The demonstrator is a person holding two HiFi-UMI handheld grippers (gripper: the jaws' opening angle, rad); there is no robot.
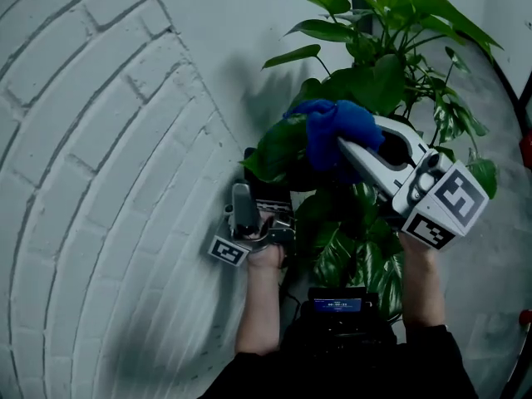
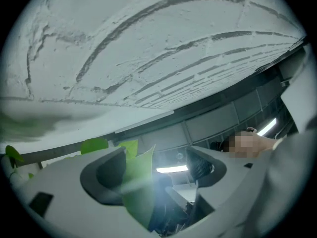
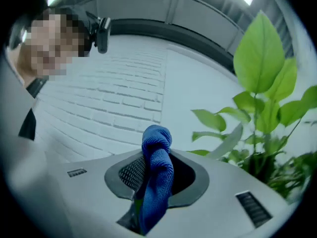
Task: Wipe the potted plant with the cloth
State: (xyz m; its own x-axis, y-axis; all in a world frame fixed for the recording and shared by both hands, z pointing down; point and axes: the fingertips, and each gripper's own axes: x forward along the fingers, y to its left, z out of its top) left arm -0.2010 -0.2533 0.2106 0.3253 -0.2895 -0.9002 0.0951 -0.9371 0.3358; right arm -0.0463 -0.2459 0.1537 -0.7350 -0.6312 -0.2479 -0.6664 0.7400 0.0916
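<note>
The potted plant point(image 1: 391, 65) fills the middle and right of the head view; its pot is hidden under the foliage. My right gripper point(image 1: 347, 144) is shut on a bunched blue cloth point(image 1: 332, 127), which rests against the top of a large dark leaf point(image 1: 278, 148). In the right gripper view the cloth point(image 3: 156, 143) stands up between the pads, with the plant point(image 3: 262, 103) to the right. My left gripper point(image 1: 263, 196) points steeply up under that leaf. In the left gripper view a pale green leaf point(image 2: 133, 182) lies against the left pad, with a gap to the right pad; the left gripper point(image 2: 156, 170) is open.
A white painted brick wall point(image 1: 100, 140) runs along the left, close behind the plant. A dark device with a small lit screen point(image 1: 337, 306) hangs at the person's chest. Red items point(image 1: 525, 148) show at the right edge.
</note>
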